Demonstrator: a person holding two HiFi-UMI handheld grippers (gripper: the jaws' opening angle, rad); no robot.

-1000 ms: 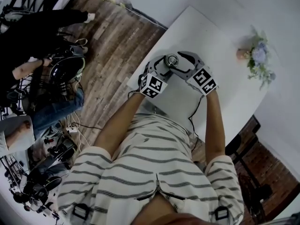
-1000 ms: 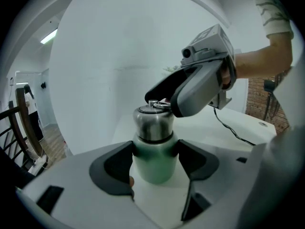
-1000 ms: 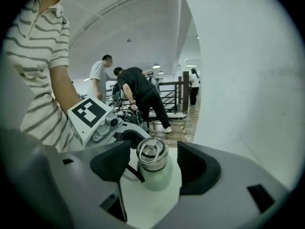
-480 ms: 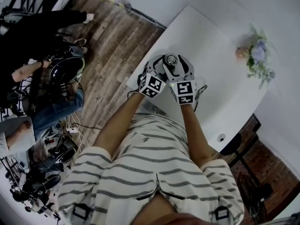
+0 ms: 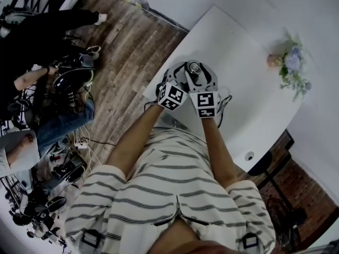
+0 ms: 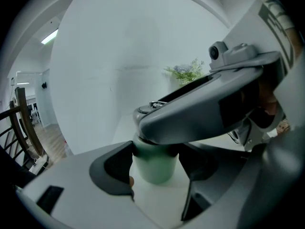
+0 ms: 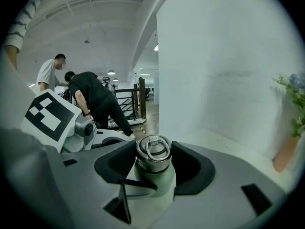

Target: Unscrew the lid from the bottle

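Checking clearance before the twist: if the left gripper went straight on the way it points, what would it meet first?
The bottle: its green body already sits between the left gripper's jaws, with the pads against it, so there looks to be no free travel ahead.

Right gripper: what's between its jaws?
The lid of the bottle stands between the jaws of the right gripper, which have just been closing, seen in the right gripper view.
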